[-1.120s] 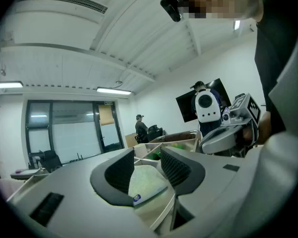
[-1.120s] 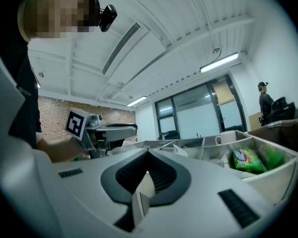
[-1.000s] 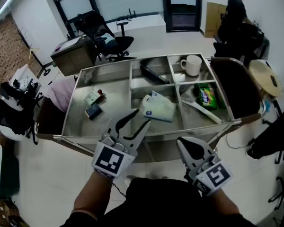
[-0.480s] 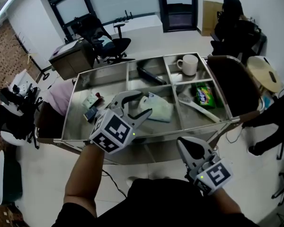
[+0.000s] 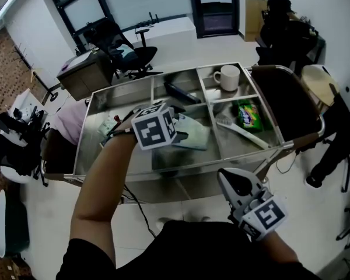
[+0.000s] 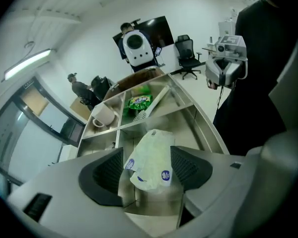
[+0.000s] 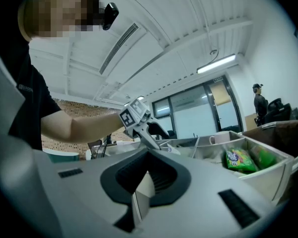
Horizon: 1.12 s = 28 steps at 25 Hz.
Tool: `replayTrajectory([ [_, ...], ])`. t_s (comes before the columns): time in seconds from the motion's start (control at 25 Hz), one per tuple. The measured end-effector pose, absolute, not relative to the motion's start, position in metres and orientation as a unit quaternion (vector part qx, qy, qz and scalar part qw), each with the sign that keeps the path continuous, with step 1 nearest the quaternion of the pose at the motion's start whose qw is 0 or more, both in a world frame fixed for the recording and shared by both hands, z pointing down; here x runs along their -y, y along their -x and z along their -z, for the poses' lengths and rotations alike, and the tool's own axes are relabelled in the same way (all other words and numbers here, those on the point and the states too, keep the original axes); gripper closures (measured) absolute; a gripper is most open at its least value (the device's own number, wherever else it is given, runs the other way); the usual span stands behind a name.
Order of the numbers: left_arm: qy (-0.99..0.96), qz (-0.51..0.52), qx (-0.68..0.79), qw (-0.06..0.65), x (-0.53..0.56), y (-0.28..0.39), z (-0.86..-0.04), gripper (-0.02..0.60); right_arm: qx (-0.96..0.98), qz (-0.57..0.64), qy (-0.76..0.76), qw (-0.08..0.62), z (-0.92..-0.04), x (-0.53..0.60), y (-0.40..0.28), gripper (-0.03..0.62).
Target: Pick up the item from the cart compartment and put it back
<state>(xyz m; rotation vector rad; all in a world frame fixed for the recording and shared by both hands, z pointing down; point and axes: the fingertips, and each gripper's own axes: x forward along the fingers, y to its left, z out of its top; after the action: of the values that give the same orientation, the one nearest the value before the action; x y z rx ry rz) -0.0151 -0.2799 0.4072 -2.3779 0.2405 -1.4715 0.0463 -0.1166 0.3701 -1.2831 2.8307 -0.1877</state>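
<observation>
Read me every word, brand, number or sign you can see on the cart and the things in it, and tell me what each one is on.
No text here can be read.
On the packet: blue round logos, too blurred to read.
On the green bag: colourful print, too small to read.
On the mug: no print shows.
On the left cube and the right cube: black-and-white square markers only, no words.

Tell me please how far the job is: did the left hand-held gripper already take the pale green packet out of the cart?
Done: nothing visible yet; the pale green packet lies in the cart's middle compartment. In hand: the left hand-held gripper hangs over it, jaws opening, the packet between them but not pinched. The right hand-held gripper is shut and empty. Left: grip, lift, put it back.
</observation>
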Motion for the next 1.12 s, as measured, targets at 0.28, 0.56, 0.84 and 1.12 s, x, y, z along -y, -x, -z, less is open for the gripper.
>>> replayTrajectory([
  [0.28,0.796,0.583,-0.002,0.165,0.289,0.002,-0.438,0.286,-0.904,0.064,0.422,0.015,-0.372,0.119,-0.055,0.577],
  [0.56,0.766,0.624,0.016,0.151,0.304,-0.001,-0.464,0.287,-0.900,0.068,0.431,0.014,-0.372,0.124,-0.065,0.577],
  [0.84,0.762,0.633,-0.003,0.136,0.322,0.001,-0.486,0.322,-0.900,0.071,0.430,0.013,-0.376,0.128,-0.064,0.577],
  [1.12,0.766,0.628,-0.011,0.136,0.321,0.001,-0.491,0.577,-0.902,0.069,0.426,0.007,-0.376,0.128,-0.058,0.577],
])
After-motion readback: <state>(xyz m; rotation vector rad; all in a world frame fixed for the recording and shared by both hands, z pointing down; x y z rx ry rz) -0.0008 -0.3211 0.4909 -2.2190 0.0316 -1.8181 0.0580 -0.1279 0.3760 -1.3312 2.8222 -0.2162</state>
